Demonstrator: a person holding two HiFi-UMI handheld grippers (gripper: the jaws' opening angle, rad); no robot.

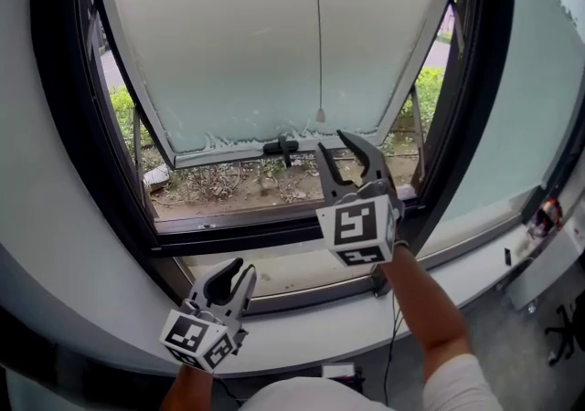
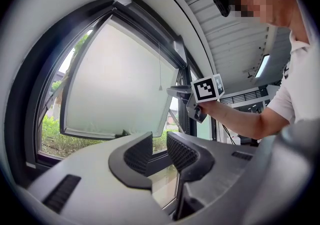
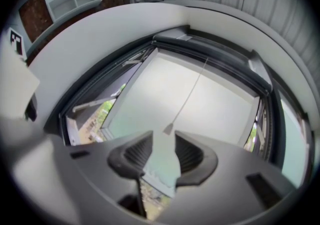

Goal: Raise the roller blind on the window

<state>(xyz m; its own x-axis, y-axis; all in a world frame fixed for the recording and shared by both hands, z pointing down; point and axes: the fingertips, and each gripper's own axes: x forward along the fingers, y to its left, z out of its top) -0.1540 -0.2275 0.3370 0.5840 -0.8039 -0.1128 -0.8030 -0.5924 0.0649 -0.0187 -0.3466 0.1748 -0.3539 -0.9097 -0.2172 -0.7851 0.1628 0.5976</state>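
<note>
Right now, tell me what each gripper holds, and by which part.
Nothing is held. The left gripper is open and empty. The right gripper is open too, with the pull cord hanging just beyond its tips, ungripped.

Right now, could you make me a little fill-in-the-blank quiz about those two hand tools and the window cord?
The left gripper is held ____ than the right gripper. The pull cord ends just in front of the ____ gripper's fingers. Both grippers' fingers stand ____, with nothing between them.
Missing words: lower; right; open.
</note>
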